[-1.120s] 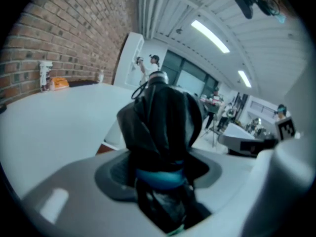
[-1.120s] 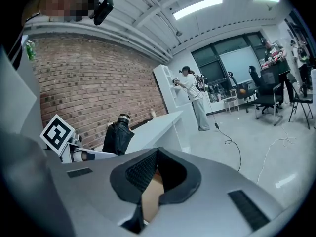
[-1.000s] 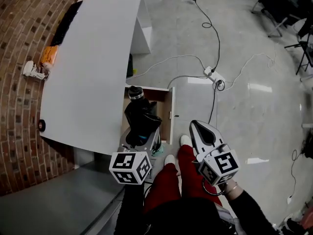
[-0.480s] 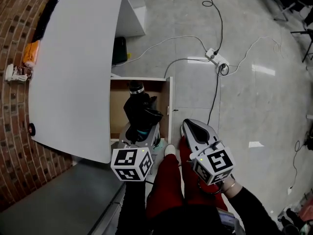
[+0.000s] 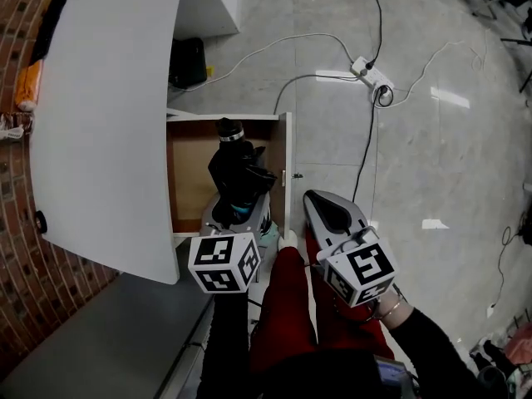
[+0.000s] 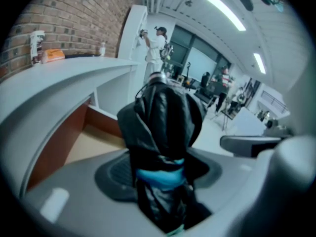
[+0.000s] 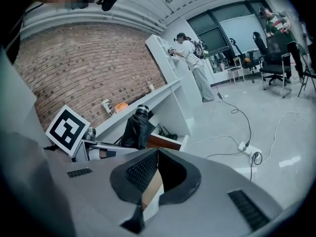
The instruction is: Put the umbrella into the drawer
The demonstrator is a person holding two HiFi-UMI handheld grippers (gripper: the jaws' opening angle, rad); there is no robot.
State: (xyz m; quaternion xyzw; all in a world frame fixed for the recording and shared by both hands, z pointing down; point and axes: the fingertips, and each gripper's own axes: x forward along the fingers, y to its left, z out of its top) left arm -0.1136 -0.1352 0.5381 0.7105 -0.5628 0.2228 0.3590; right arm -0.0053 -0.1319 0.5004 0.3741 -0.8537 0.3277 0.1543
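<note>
You stood over a grey polished floor, with a red brick wall [image 5: 17,248] at your far left and a long white countertop [image 5: 108,115] running alongside it. Just right of that counter's edge, the open wood-lined drawer [image 5: 187,165] stuck out from under it, with bare brown bottom showing on its left half. Your left gripper [image 5: 238,219] had its jaws clamped on the lower part of the black folded fabric umbrella [image 5: 237,169], just by its teal band [image 6: 160,174]. The umbrella's long axis ran straight out ahead of the jaws and away from you, with its silver-ringed cap end foremost. Seen from your head, that put the umbrella over the right half of the drawer's opening, roughly parallel to the white front panel [image 5: 287,156] just beside it. How high it hung above the bottom could not be told. Since the drawer lay directly beneath what the left gripper held, I judged the coming move to be mostly a lowering, perhaps nudged left toward the bare bottom. Your right gripper [image 5: 311,198] sat on the outer side of the front panel, jaws pressed together on nothing, taking no part. Farther right, white cables and a white power strip [image 5: 370,75] lay on the floor.
</note>
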